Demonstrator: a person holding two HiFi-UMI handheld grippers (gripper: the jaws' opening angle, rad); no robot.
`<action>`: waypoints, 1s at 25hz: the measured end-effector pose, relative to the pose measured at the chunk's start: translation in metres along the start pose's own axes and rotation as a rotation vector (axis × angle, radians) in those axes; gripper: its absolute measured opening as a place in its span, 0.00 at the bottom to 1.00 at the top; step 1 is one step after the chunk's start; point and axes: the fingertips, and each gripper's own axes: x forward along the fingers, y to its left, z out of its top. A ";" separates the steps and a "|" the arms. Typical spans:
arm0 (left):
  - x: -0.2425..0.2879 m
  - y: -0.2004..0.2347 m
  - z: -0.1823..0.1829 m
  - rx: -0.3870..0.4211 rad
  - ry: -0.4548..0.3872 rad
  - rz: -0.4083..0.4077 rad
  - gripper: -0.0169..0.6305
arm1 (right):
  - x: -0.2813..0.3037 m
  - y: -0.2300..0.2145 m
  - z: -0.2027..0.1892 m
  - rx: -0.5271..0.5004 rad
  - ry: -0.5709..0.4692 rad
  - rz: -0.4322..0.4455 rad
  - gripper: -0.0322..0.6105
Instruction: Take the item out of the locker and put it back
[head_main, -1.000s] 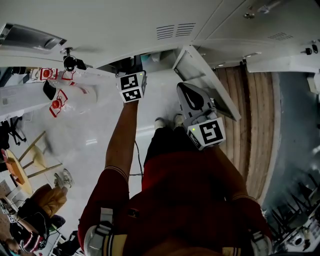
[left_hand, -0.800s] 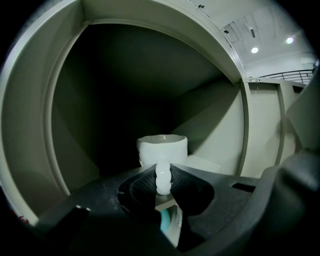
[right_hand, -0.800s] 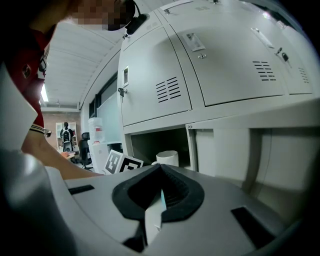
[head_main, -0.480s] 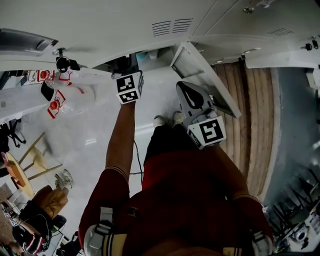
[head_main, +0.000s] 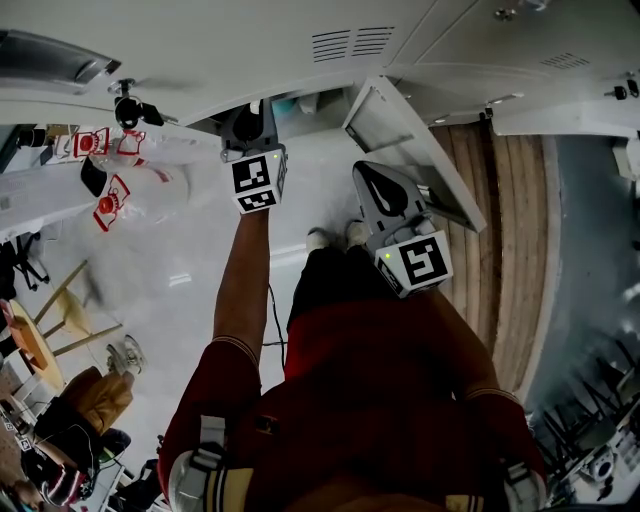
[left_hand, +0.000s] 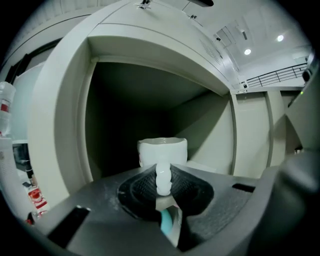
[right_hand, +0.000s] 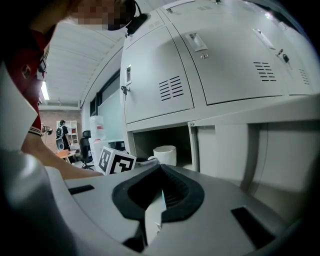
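Note:
A white mug (left_hand: 162, 150) stands just inside the open lower locker (left_hand: 150, 105), its handle (left_hand: 163, 179) turned toward me. My left gripper (left_hand: 163, 186) is shut on that handle, the pads pressing it from both sides. In the head view the left gripper (head_main: 248, 125) reaches into the locker's mouth at arm's length. The right gripper view shows the mug (right_hand: 165, 155) in the compartment with the left gripper's marker cube (right_hand: 116, 162) beside it. My right gripper (right_hand: 159, 194) is shut and empty, held back near the body, below the open door (head_main: 410, 150).
The locker door swings out to the right of the opening. Closed locker doors (right_hand: 225, 55) fill the rows above. Red-labelled white bottles (head_main: 130, 195) stand to the left. The person's feet (head_main: 335, 240) are on the pale floor; a wooden strip (head_main: 510, 250) runs along the right.
The left gripper has shifted slightly at the locker's mouth, and more of its body shows above the marker cube. The right gripper has stayed in place.

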 end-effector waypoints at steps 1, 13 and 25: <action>-0.002 -0.001 0.001 0.000 -0.003 -0.002 0.10 | 0.000 0.001 0.000 -0.001 -0.001 0.002 0.05; -0.039 -0.012 0.000 -0.016 0.000 -0.020 0.10 | -0.009 0.013 -0.004 -0.002 -0.002 0.014 0.05; -0.081 -0.021 0.013 -0.033 -0.059 -0.022 0.10 | -0.017 0.024 -0.007 0.003 -0.007 0.019 0.05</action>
